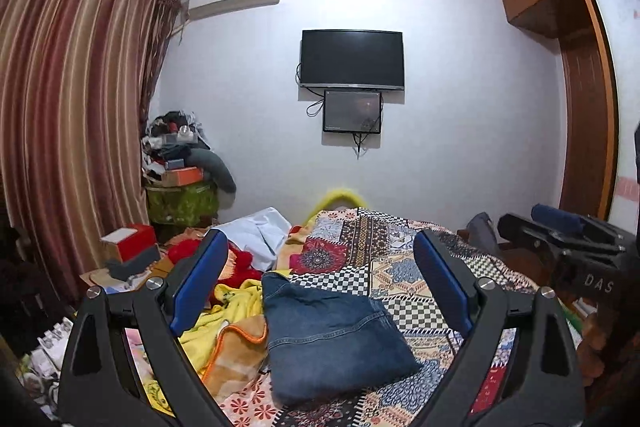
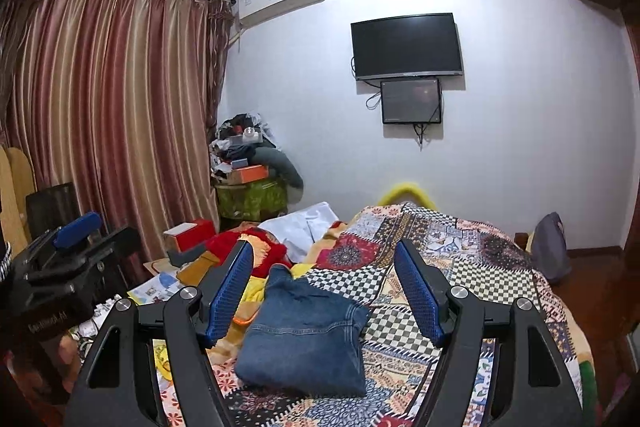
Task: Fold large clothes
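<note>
Open patchwork bedspread (image 1: 420, 267) is seen right of and beyond the folded jeans (image 1: 332, 343); the bed's left side is crowded by heaped clothes (image 1: 236, 307) and boxes (image 1: 128, 247).

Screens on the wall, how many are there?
2. A big black flat television hangs on the white wall, and a smaller dark screen sits right beneath it, touching its bottom edge. Nothing seems to hide another.
</note>
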`<state>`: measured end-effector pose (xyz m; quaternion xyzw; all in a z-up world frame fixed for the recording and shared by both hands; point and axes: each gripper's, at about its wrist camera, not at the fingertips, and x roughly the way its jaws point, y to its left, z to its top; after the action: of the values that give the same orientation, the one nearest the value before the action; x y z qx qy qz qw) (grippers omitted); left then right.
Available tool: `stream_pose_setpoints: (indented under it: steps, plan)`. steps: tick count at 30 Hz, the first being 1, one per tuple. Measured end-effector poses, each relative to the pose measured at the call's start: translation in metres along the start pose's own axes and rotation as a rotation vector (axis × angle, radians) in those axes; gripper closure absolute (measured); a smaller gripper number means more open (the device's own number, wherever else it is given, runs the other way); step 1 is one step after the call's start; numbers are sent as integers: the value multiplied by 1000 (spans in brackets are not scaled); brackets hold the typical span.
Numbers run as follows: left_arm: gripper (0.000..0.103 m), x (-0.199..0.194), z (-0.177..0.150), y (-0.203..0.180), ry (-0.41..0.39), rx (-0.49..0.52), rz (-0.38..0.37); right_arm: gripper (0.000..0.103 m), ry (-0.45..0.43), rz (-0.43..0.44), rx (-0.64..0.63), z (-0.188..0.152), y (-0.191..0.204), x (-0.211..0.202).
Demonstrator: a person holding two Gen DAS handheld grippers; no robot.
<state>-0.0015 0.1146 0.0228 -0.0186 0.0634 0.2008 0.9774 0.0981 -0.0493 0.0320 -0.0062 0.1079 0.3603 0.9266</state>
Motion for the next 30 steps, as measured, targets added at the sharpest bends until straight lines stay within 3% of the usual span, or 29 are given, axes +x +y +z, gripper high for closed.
stream_pose_setpoints:
  steps: [1, 5, 9, 30]
  plan:
    - [6, -1, -1, -3, -1, 9, -1, 31, 1, -3, 2, -1, 0, -1]
    - [2, -5, -4, -7, -1, 17, -13, 6, -3, -58, 20, -2, -4, -5]
    - [0, -6, -5, -7, 7, 6, -8, 0, -24, -84, 20, -3, -5, -11]
    - [0, -2, -10, -3, 24, -6, -9, 0, 6, -97, -22, -5, 0, -11]
